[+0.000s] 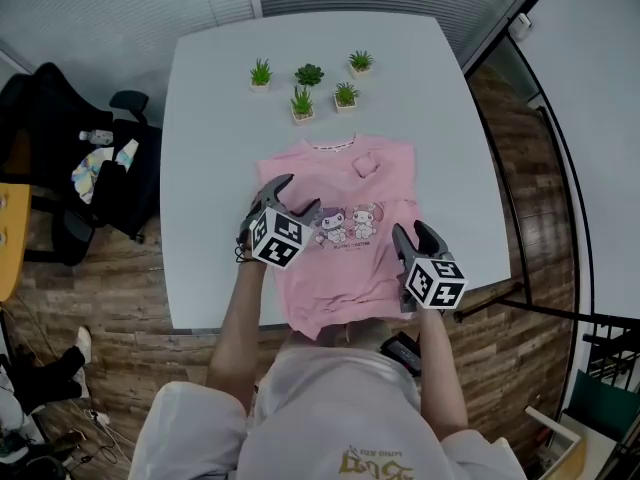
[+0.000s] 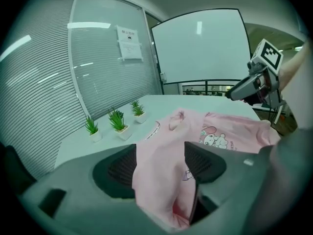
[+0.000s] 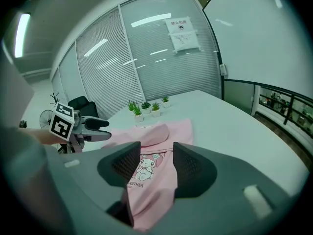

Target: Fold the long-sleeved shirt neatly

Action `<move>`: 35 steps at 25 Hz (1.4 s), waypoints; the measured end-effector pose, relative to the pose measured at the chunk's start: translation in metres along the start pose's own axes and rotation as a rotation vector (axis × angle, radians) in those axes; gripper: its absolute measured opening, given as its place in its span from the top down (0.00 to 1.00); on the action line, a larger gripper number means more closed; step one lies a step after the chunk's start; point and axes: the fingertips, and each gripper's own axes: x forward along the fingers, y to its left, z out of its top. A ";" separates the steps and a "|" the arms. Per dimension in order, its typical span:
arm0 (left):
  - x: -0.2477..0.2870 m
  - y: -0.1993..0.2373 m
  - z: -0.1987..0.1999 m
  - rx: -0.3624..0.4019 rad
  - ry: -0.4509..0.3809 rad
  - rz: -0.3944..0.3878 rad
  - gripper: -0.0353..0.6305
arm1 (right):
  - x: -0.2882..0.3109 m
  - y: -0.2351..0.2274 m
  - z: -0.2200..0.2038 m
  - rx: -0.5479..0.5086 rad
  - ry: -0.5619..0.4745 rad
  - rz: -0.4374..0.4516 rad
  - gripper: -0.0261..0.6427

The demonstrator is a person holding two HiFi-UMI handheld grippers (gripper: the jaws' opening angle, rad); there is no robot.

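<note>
**Item: pink long-sleeved shirt** (image 1: 345, 218). It lies face up on the white table (image 1: 220, 118) with its collar at 12 o'clock. A sleeve cuff (image 1: 366, 164) is tucked over the chest, and the hem spills off the table's 6 o'clock edge. Five small potted plants (image 1: 302, 103) stand beyond the collar.

**Left gripper** (image 1: 303, 192). I have it at the shirt's 9 o'clock edge. The jaws stand well apart, with pink cloth bunched between the pads but, as I read it, not pinched.

**Right gripper** (image 1: 410, 228). I have it at the shirt's 4 o'clock edge. Its jaws are likewise spread, straddling the side edge beside the cartoon print, and nothing is clamped.

**Handling (my judgement).** The shirt looks light, limp and entirely without stiffness. It should sag wherever it is unsupported and may slide on the smooth tabletop.

**Hold points.** I would take it at the side seams near the hem, catching both layers and gripping level on each side.
</note>
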 end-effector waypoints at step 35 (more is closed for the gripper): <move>-0.129 -0.152 -0.072 -0.159 0.182 0.091 0.48 | -0.114 -0.010 -0.081 -0.097 0.017 0.186 0.64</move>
